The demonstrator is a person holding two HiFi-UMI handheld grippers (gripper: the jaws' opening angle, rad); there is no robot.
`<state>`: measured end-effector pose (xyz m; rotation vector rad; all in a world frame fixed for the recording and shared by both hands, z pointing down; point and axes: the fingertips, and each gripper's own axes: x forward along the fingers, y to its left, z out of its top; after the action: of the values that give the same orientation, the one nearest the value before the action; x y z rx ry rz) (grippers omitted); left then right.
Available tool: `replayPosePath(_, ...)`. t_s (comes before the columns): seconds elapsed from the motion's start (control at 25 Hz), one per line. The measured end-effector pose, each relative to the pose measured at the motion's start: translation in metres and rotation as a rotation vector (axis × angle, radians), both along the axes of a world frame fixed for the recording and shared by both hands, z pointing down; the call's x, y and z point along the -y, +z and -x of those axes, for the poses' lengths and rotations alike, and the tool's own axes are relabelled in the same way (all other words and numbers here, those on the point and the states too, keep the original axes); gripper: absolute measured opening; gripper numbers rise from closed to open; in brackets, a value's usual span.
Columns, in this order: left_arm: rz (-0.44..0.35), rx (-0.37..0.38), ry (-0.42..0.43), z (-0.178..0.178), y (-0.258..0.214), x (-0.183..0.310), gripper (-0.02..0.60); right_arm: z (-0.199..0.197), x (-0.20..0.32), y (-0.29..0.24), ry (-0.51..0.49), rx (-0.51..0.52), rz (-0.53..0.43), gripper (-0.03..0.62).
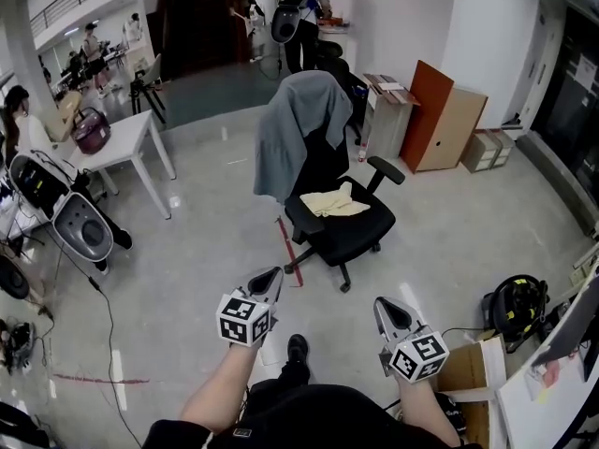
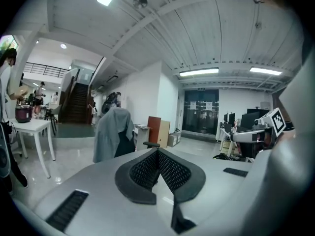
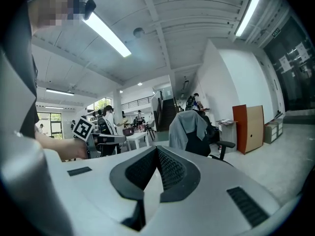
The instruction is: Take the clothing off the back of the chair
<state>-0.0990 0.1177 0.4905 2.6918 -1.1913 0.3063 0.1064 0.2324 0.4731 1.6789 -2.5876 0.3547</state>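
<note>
**Both grippers shut & empty, chair well ahead, garment not yet touched**

I'm standing on the pale office floor (image 1: 187,279) w/ a black office chair (image 1: 348,230) well in front of me, its seat facing the pic's right. The task's thing, a grey garment (image 1: 292,124), is hanging over the chair's backrest. It's capping the top edge, and most of the cloth is falling down the rear & the side at the pic's left, nearly to seat level. Jacket or shirt, can't tell. Both gripper views are showing it too, far off past the jaws (image 2: 109,132) (image 3: 186,128).

On the seat a cream cloth (image 1: 335,202) is lying crumpled, apart from the grey one; prob not my target.

My left gripper (image 1: 270,279) and right gripper (image 1: 386,311) are pointing toward the chair. Each one's jaws are pressed together w/ nothing between them (image 2: 158,154) (image 3: 157,151).

Handling, my guess: it's looking soft, light & limp, not fragile. It's going to sag & stretch rather than lift as one piece, and could snag on the backrest top or the armrest (image 1: 386,169). Best hold, I'm thinking: pinch a thick fold at the shoulder/collar area on top of the backrest, one gripper per side. Then up & clear before pulling away, so the long side isn't dragging.
</note>
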Motion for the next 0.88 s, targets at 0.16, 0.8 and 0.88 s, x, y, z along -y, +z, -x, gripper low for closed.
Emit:
replayPosePath(0.16, -0.002, 0.005, 0.018, -0.013, 0.003, 0.034, 0.002, -0.010, 0.033, 0.007, 0.017, 0.014, 0.015, 0.014)
replayPosePath(0.8, 0.038, -0.018, 0.033, -0.022, 0.018, 0.219, 0.002, -0.006, 0.223, 0.010, 0.004, -0.014, 0.087, 0.015)
replayPosePath(0.88, 0.050, -0.030, 0.023, -0.015, 0.022, 0.242, 0.002, 0.005, 0.245, 0.011, -0.013, -0.022, 0.097, 0.015)
